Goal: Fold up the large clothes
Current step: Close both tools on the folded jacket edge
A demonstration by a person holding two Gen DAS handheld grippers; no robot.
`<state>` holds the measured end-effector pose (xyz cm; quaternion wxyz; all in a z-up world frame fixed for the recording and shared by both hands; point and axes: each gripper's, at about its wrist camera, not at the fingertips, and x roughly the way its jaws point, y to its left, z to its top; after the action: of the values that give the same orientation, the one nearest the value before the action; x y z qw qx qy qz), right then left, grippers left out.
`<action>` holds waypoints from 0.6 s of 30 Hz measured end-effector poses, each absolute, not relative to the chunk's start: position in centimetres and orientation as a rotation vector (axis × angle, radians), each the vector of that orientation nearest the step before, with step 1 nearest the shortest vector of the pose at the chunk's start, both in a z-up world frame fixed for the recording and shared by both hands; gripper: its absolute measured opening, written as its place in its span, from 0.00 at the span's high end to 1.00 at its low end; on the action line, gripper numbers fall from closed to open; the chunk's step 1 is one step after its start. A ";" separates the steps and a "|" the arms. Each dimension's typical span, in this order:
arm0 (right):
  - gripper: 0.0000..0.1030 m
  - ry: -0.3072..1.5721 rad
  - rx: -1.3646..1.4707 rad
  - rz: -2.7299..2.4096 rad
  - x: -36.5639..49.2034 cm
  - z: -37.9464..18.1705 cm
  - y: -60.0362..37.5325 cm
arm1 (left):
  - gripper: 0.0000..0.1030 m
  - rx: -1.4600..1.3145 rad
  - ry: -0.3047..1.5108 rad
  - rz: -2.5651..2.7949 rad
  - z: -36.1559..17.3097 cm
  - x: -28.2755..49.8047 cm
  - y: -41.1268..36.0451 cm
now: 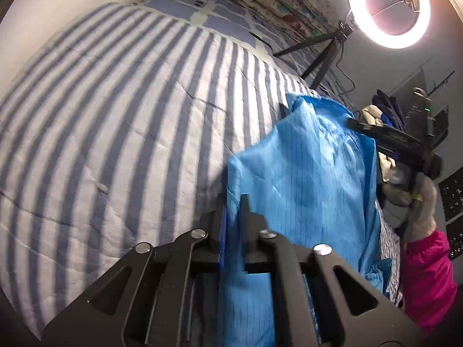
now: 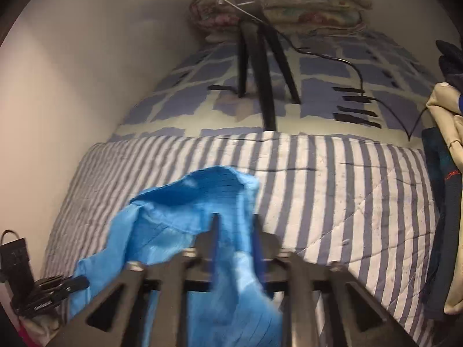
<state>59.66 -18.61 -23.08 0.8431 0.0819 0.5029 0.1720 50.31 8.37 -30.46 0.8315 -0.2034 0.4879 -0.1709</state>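
Observation:
A large bright blue garment (image 1: 312,179) hangs lifted above the striped bed cover (image 1: 121,121). My left gripper (image 1: 233,202) is shut on one edge of it, with cloth pinched between the fingers. My right gripper (image 2: 235,222) is shut on another edge of the blue garment (image 2: 185,219). The right gripper also shows in the left wrist view (image 1: 358,125), gripping the cloth at the far side. The left gripper shows at the lower left of the right wrist view (image 2: 82,283), clamped on the garment. The cloth sags between the two grippers.
The bed has a blue-and-white striped quilt (image 2: 332,196) and a blue checked sheet (image 2: 202,98) beyond. A ring light (image 1: 389,8) on a black tripod (image 2: 260,66) stands on the bed with a cable. A pile of other clothes (image 2: 445,173) lies at the right. A wall (image 2: 72,86) runs along the left.

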 end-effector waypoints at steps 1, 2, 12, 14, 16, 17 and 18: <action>0.51 1.054 0.175 0.396 59.3 -22.3 -18.7 | 0.81 -0.398 1.006 -0.334 -29.6 50.4 8.6; 0.50 1.043 0.171 0.413 59.2 -21.9 -18.5 | 0.73 -0.387 0.986 -0.329 -28.9 50.4 8.9; 0.49 1.087 0.263 0.502 54.8 -22.5 -25.7 | 0.66 -0.195 1.005 -0.483 -26.2 54.8 3.3; 0.55 1.122 0.217 0.470 55.3 -24.3 -24.9 | 0.66 -0.134 1.033 -0.465 -27.4 55.8 1.4; 0.62 1.157 0.154 0.445 55.6 -26.1 -23.3 | 0.66 -0.101 1.059 -0.442 -28.6 56.9 0.1; 0.62 1.168 0.126 0.432 55.5 -26.6 -22.9 | 0.66 -0.104 1.080 -0.433 -29.3 57.5 -0.3; 0.62 1.145 0.075 0.418 55.4 -26.8 -22.1 | 0.66 -0.122 1.095 -0.433 -29.7 58.0 -0.4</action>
<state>55.39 -22.06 -26.84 0.8193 0.0350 0.5375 0.1965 58.02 -0.43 -29.73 0.8298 -0.0575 0.5162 -0.2042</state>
